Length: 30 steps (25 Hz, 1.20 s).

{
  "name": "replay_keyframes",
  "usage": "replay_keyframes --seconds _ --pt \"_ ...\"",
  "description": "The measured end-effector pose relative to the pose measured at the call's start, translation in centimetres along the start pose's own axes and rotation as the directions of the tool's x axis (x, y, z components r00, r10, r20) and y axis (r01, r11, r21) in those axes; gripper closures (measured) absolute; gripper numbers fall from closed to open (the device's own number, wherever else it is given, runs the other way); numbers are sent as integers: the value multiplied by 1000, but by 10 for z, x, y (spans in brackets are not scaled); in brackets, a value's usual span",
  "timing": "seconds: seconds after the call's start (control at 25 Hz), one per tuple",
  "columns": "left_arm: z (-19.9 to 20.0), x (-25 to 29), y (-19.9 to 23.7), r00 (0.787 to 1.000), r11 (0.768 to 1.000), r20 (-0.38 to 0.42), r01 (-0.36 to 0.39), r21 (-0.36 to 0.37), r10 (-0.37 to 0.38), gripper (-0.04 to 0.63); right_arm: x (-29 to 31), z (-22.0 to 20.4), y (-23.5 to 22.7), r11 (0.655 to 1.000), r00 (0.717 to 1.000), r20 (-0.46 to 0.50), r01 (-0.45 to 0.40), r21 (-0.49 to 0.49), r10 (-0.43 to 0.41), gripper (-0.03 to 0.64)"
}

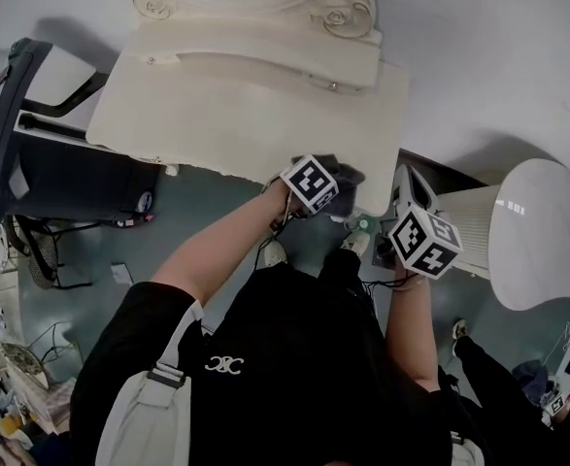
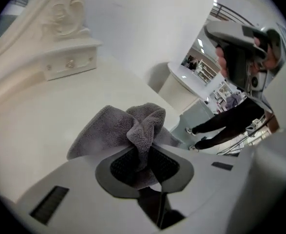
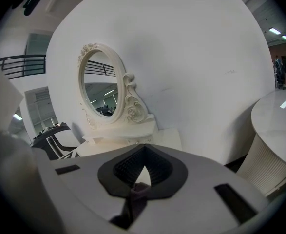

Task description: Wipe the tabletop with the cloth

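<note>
A grey cloth point(image 2: 128, 128) is bunched up and pinched between the pads of my left gripper point(image 2: 140, 152). It hangs at the front right edge of the cream tabletop point(image 1: 236, 105). In the head view the cloth point(image 1: 343, 176) shows just beyond the left marker cube. My right gripper point(image 1: 401, 181) is off the table's right corner, above the floor. In its own view the right gripper point(image 3: 143, 152) has its jaw tips touching and nothing between them. From the left gripper view, the right gripper point(image 2: 240, 43) appears up high, held by a hand.
An ornate oval mirror point(image 3: 101, 84) on a small drawer shelf point(image 1: 265, 51) stands at the table's back against a white wall. A round white ribbed table point(image 1: 547, 231) is close on the right. Dark furniture point(image 1: 32, 153) stands to the left.
</note>
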<state>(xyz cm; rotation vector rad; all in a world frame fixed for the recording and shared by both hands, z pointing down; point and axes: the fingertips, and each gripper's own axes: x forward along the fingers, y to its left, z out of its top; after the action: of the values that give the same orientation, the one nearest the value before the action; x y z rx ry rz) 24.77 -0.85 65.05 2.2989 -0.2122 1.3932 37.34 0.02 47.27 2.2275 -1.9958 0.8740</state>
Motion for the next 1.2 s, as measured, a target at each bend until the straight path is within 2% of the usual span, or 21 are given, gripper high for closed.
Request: replay_keyframes --seconds 0.2,0.36,0.6,0.84,1.04,1.2 --pt "-23 -26 51 995 990 68 -69 -126 78 528 0 -15 38 1000 1000 11 -1 -6 1 612" --pt "-19 -30 64 989 966 145 -1 -257 39 528 2 -26 57 1000 1000 7 14 -3 -14 612" --pt "6 -17 67 980 954 199 29 -297 32 528 6 -24 60 999 1000 7 30 -20 -30 612" --pt "55 4 71 975 940 222 57 -335 20 528 14 -11 28 999 999 -2 47 -8 -47 612" --pt "95 14 94 968 914 243 43 -404 62 528 31 10 -1 999 999 3 40 25 -40 612" --pt "107 9 123 953 865 283 53 -498 105 528 49 18 -14 999 1000 -8 21 36 -21 612"
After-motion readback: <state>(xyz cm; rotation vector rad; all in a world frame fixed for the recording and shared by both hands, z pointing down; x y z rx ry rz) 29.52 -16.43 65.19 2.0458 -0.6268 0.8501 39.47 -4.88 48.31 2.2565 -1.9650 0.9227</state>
